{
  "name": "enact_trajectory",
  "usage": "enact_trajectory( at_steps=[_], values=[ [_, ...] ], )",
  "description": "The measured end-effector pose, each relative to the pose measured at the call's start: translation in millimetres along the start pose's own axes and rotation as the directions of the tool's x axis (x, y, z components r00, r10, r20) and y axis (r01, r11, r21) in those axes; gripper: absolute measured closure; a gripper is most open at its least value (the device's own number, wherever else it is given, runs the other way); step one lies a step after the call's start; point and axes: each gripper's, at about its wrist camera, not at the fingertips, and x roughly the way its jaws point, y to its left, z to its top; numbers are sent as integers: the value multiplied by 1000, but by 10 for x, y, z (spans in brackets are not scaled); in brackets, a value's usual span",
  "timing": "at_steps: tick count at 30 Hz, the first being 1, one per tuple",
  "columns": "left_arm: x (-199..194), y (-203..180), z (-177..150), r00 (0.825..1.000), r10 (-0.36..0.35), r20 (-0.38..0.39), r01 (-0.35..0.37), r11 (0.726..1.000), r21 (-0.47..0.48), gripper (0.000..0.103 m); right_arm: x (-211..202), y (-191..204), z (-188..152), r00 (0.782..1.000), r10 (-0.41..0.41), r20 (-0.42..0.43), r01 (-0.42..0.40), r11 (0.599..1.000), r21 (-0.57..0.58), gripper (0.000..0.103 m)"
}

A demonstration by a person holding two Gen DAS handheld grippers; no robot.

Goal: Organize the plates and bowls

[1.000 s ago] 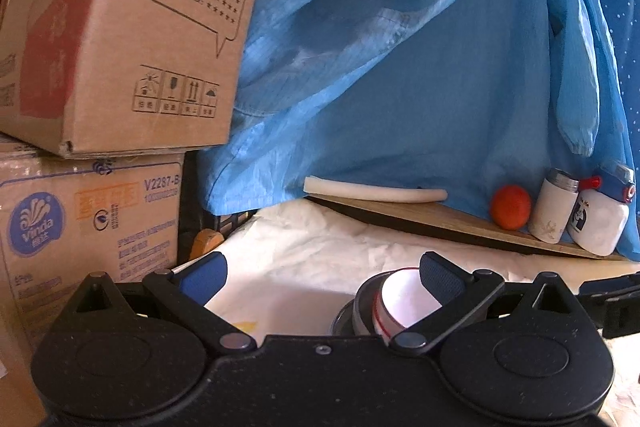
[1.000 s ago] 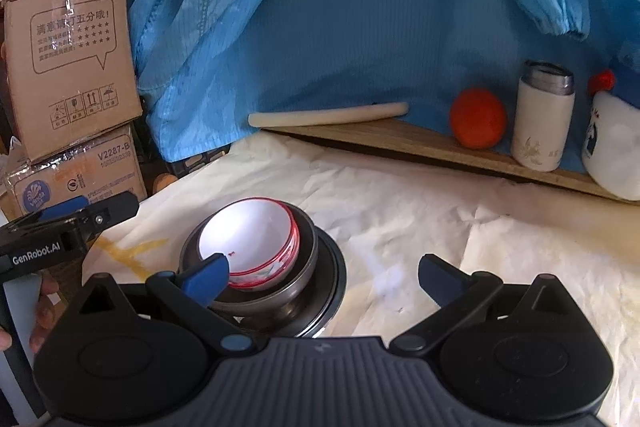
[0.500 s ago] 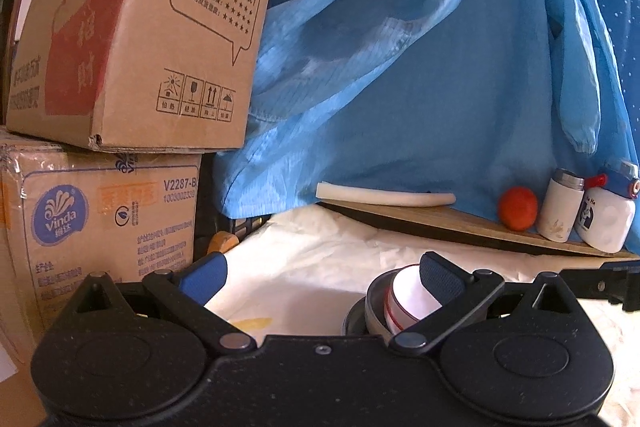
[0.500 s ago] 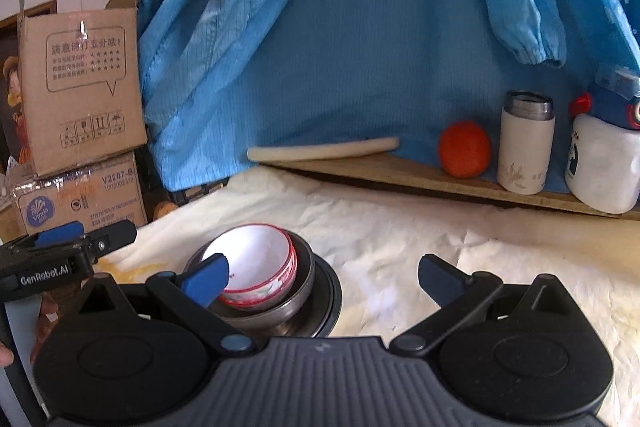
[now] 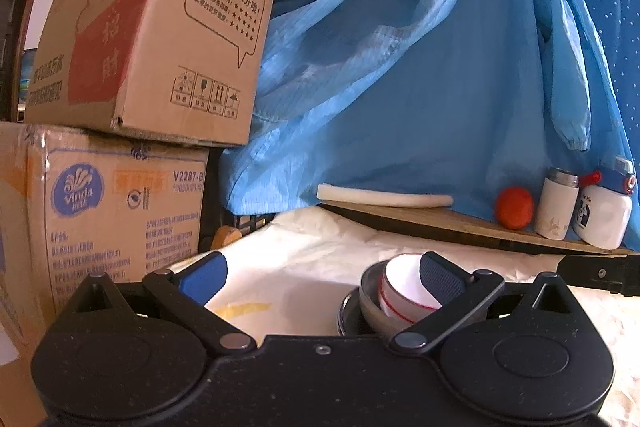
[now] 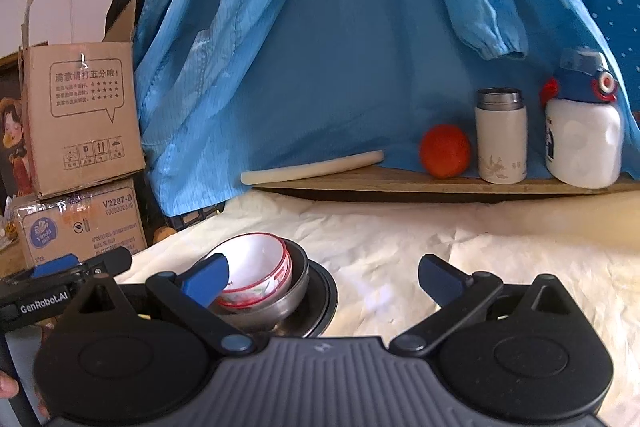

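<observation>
A white bowl with a red rim sits inside a metal bowl, which sits on a dark metal plate on the cream cloth. The same stack shows in the left wrist view: white bowl, metal bowl. My left gripper is open and empty, low and to the left of the stack. My right gripper is open and empty, just in front of the stack, its left finger overlapping the white bowl in view. The left gripper also shows at the right wrist view's left edge.
Two stacked cardboard boxes stand at the left. Blue garments hang behind. A wooden board at the back carries a white roll, an orange, a white flask and a white bottle.
Both grippers have pulled back and dropped lower, so the stack sits lower and nearer in each view. The bowls have not moved. Both stay open.
</observation>
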Motion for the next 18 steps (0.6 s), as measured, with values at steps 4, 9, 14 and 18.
enact_trajectory(
  at_steps=[4, 9, 14, 18],
  values=[
    [-25, -9, -87, 1000, -8, -1, 8, 1000, -4, 1, -81, -26, -144, 999, -21, 25, 21, 999, 26, 0],
    [-49, -2, -157, 1000, 4, 5, -4, 1000, 6, 1, -147, -43, -285, 995, -84, 48, 83, 996, 20, 0],
    [-93, -5, -241, 1000, 11, 4, -11, 1000, 0, 1, -194, -48, -386, 992, -115, 59, 114, 993, 19, 0],
    [-135, -23, -320, 1000, 5, 3, -5, 1000, -6, 1, -265, -13, -443, 985, -142, 101, 142, 990, 10, 0]
  ],
)
